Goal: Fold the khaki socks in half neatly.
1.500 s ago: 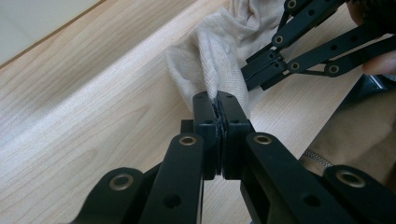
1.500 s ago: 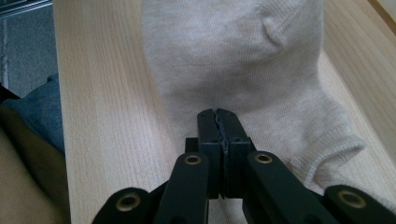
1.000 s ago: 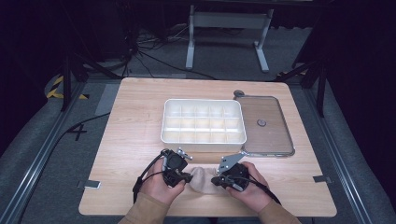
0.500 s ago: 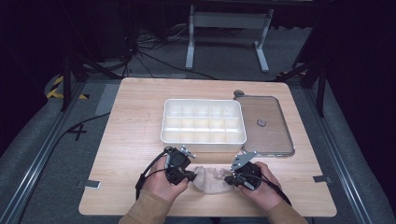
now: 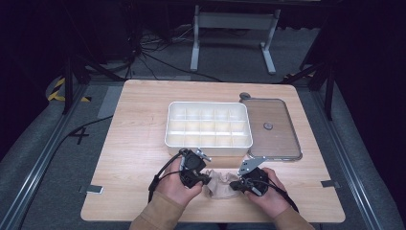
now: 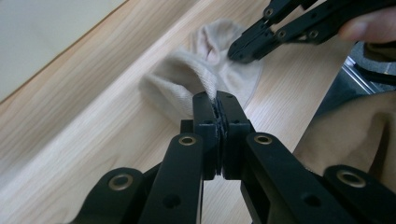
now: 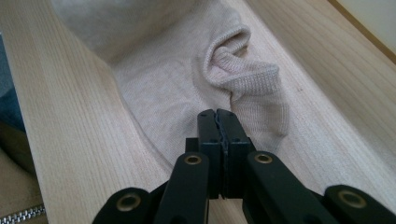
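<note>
A beige sock lies near the front edge of the wooden table, stretched between my two grippers. My left gripper is shut on the sock's left end. In the left gripper view the black jaws pinch a fold of the sock, and the right gripper bites its far edge. My right gripper is shut on the sock's right end. The right gripper view has those jaws closed on flat knit, with the ribbed cuff curled just beyond.
A white tray with several compartments stands just behind the hands. A clear lid with a small knob lies to its right. Bare wood stretches to the left. Grey tape tabs mark the table's front corners.
Both hands have moved apart, left one leftward and right one rightward. The sock, bunched between them a second ago, is now drawn out wider.
</note>
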Motion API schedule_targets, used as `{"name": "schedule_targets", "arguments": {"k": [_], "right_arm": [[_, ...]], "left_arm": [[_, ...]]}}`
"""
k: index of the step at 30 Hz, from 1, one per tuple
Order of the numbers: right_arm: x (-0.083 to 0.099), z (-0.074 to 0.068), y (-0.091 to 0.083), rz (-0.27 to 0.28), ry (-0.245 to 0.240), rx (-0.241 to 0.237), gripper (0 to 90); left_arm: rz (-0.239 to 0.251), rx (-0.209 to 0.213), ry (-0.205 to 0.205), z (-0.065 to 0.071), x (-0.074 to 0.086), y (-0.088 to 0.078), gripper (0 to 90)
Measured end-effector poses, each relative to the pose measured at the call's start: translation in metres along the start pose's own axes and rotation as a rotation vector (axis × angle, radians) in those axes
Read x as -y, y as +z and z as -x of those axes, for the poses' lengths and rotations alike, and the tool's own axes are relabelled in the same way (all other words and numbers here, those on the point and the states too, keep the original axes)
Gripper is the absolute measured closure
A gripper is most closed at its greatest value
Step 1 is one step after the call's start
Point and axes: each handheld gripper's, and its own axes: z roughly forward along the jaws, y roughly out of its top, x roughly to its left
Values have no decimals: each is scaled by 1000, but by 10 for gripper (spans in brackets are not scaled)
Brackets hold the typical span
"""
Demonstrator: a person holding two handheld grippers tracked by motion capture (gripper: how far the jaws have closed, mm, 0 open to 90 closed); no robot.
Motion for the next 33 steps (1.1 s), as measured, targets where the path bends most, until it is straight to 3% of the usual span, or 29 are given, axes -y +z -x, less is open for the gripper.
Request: {"name": "schedule_targets", "arguments": {"k": [5,20,27,33], "right_arm": [[4,1,0,29,11,-6,900],[10,-1,0,69,33,8,900],[9,-2,0,68,32,11,899],[9,-1,-2,67,43,-11,846]], "left_arm": [[-8,13,36,6,-10,10,878],[-51,45,44,12,-22,44,878],[-63,57,41,13,-22,51,870],[-20,98,29,12,-18,39,716]]}}
